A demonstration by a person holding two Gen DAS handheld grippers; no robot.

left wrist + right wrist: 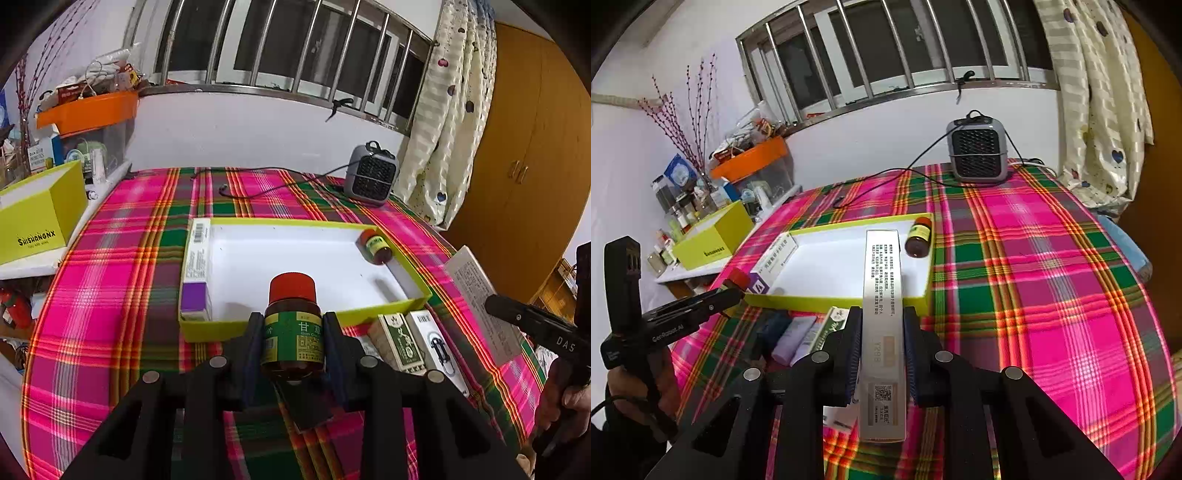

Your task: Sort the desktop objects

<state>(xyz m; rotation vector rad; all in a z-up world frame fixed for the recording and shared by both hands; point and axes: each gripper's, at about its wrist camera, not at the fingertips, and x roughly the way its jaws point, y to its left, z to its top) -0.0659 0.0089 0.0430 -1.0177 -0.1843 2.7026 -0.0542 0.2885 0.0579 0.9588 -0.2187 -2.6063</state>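
My left gripper [293, 332] is shut on a brown medicine bottle [293, 339] with a red cap and green label, held just in front of the near edge of the yellow-green tray [384, 308]. My right gripper [881, 328] is shut on a long silver-white box [882, 295] that points over the tray [827, 297]; that box shows at the right in the left wrist view [480, 299]. In the tray lie a white and purple box [197, 269] along the left wall and a small brown bottle [376, 245] in the far right corner.
Small boxes [402, 341] and tubes [798, 338] lie on the plaid cloth in front of the tray. A grey heater [371, 173] with its cord stands at the back. A yellow-green box [37, 210] and a cluttered side shelf [701, 206] are to the left.
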